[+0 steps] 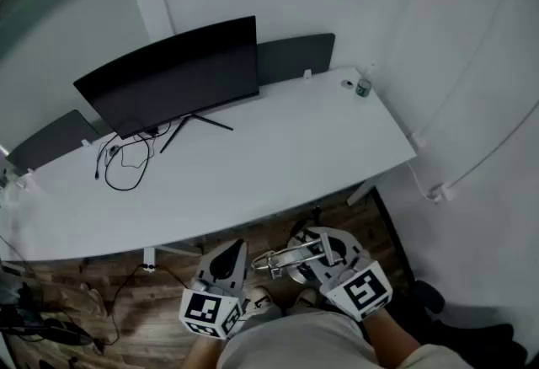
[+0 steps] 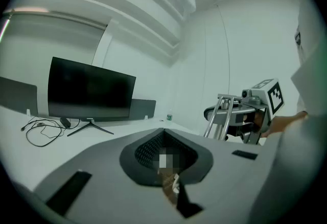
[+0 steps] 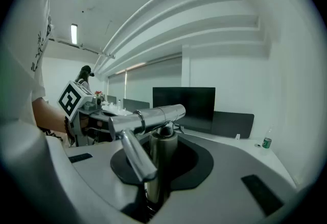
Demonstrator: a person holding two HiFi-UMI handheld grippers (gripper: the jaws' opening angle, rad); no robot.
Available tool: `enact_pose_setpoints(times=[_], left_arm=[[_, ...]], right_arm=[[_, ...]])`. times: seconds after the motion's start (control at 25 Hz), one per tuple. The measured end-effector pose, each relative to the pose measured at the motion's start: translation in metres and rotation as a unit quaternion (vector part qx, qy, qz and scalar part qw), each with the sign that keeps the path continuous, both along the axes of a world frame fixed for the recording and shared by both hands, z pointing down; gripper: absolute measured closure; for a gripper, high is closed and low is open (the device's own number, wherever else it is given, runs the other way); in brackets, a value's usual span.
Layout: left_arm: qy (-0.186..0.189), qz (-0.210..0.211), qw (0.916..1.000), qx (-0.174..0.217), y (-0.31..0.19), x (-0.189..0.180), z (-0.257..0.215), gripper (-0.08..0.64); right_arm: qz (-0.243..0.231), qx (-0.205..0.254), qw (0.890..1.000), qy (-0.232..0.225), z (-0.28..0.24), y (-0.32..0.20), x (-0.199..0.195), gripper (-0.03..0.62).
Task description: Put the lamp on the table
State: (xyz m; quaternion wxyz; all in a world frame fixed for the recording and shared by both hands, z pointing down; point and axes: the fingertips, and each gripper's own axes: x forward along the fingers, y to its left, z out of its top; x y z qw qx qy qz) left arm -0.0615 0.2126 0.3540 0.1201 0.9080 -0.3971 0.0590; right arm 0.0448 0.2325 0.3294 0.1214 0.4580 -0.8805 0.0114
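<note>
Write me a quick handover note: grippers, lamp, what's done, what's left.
Left gripper: jaws together, empty.
Right gripper: shut on the lamp, at its post.
The lamp is in the air over the floor, short of the near edge of the table.
On the table: monitor and cables at the back, bottle at the far corner.
Done: lamp gripped. Left: carry it over the table, set it down, release.

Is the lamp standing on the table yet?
No, the lamp is clamped in the right tongs, held short of the table's near edge.
</note>
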Motion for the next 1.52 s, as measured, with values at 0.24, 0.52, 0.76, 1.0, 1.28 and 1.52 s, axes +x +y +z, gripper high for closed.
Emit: enact_pose_setpoints(times=[0.24,0.52,0.76,1.0,1.28,1.52], left_arm=[[0.002,-0.001,1.0,0.0,-0.005,-0.005,-0.001,0.558],[0.004,0.005,1.0,0.003,-0.012,-0.014,-0.002,0.558],[0.007,0.014,0.9998,0.011,-0.017,-0.031,-0.006,0.558],[0.005,0.023,0.9997,0.011,-0.023,-0.044,-0.005,0.558],[0.003,0.019,0.9998,0.005,-0.033,-0.049,-0.003,0.558],[0.002,-0.001,1.0,0.001,-0.061,-0.049,0.007,0.558]], right_arm=[[0.006,-0.004,1.0,0.003,0.002,-0.005,-0.003,0.518],[0.023,-0.009,1.0,-0.01,0.003,-0.013,-0.005,0.518],[0.043,-0.005,0.999,-0.018,0.0,-0.021,-0.01,0.518],[0.055,0.0,0.998,-0.016,-0.003,-0.032,-0.018,0.518],[0.045,-0.001,0.999,-0.012,-0.006,-0.051,-0.023,0.518],[0.028,-0.005,0.999,-0.016,0.001,-0.081,-0.021,0.518]])
